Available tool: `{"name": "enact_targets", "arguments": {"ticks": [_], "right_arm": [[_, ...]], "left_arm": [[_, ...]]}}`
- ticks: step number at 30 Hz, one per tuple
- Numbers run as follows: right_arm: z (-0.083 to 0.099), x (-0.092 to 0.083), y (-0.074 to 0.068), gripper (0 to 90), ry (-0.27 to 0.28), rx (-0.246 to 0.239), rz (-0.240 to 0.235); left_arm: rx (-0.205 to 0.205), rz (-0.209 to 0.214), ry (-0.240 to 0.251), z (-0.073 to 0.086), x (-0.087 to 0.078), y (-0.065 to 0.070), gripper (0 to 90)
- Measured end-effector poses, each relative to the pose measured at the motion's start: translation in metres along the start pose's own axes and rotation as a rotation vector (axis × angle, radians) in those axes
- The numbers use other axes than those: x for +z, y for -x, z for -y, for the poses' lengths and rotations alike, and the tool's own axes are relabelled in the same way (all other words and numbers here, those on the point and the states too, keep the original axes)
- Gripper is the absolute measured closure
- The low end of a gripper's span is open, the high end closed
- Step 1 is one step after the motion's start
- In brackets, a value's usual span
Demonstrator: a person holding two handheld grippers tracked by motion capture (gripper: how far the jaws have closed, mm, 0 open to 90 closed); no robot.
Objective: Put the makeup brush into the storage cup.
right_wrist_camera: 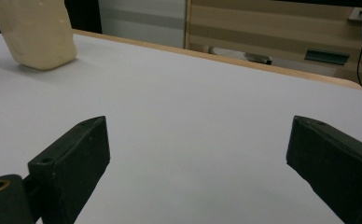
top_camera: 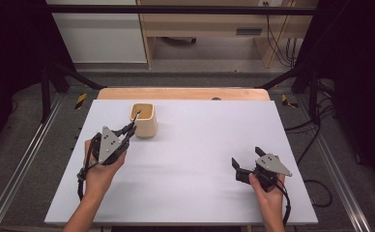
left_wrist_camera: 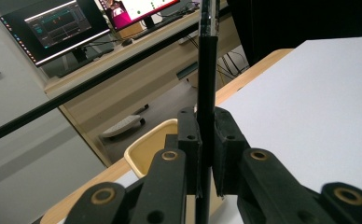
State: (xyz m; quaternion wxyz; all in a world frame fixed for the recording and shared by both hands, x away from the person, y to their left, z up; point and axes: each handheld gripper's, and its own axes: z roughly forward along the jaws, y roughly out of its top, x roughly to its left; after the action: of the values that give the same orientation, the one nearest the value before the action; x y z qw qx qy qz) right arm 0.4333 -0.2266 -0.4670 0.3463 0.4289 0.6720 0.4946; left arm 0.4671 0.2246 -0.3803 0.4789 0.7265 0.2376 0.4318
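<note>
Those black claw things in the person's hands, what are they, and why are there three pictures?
They are grippers, tools with two black jaws that pinch things. A person holds one in each hand at a white table. The high view looks down from above. The other two pictures come from little cameras riding on each gripper, looking along its jaws. On the table stands a cream cup. The left gripper has its jaws shut on a thin black stick, like a pen, beside the cup. The right gripper rests with its jaws open, with nothing between them.
</note>
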Motion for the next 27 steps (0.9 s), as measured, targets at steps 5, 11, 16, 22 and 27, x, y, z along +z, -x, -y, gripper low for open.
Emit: {"name": "enact_targets", "arguments": {"ticks": [5,11,16,22,27], "right_arm": [[0.001,0.0,0.001,6.9,0.006,-0.003,0.001],[0.001,-0.002,0.0,6.8,0.025,-0.001,0.013],[0.002,-0.001,-0.002,6.2,0.023,-0.008,0.005],[0.002,-0.001,-0.002,6.1,0.019,-0.017,-0.004],[0.002,-0.001,-0.003,6.2,0.017,-0.018,-0.006]], "left_arm": [[0.003,0.007,-0.008,-0.009,0.005,-0.004,83.4],[0.004,0.014,-0.02,-0.016,0.014,-0.005,83.4],[0.004,0.02,-0.021,-0.022,0.019,-0.005,83.4],[-0.014,0.03,-0.017,-0.027,0.027,-0.006,83.3],[-0.081,0.033,-0.01,-0.028,0.035,-0.011,83.4]]}}
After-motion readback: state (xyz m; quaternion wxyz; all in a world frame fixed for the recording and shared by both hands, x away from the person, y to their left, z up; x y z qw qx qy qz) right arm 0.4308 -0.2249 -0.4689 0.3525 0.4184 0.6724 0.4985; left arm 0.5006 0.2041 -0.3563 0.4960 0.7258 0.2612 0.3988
